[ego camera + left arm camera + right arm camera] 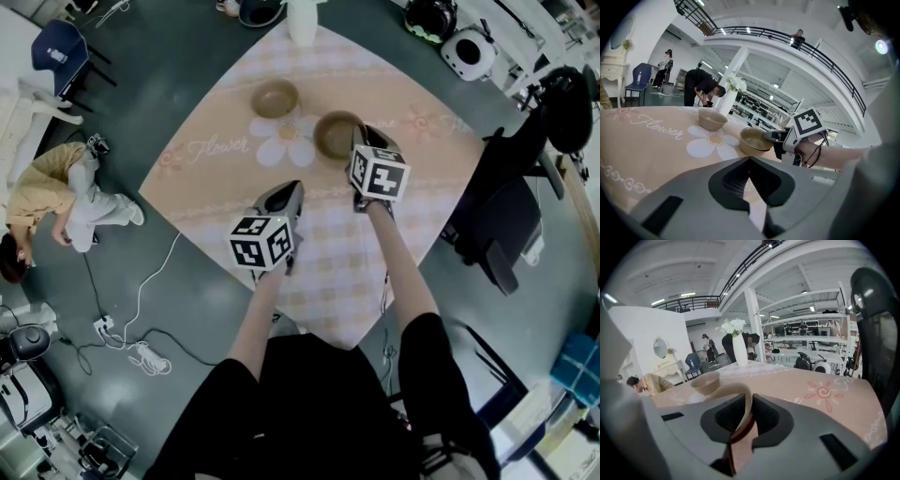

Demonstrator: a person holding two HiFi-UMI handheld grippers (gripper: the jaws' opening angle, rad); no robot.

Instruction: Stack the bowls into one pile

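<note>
Two tan bowls stand on the peach flower-print tablecloth [216,192]. The far bowl [275,97] [712,119] [705,383] sits alone beside a white daisy print. My right gripper [367,137] [749,401] is shut on the right rim of the near bowl [335,134] [753,142]; the thin rim [737,397] runs between its pads. The near bowl looks to rest on the cloth. My left gripper [286,192] [750,159] hovers closer to me, left of the right one, its jaws shut with nothing between them.
A tall white vase [302,21] [739,348] with flowers stands at the table's far edge behind the bowls. A black office chair [506,220] is by the table's right corner. A person [66,192] crouches on the floor at the left, near cables [131,347].
</note>
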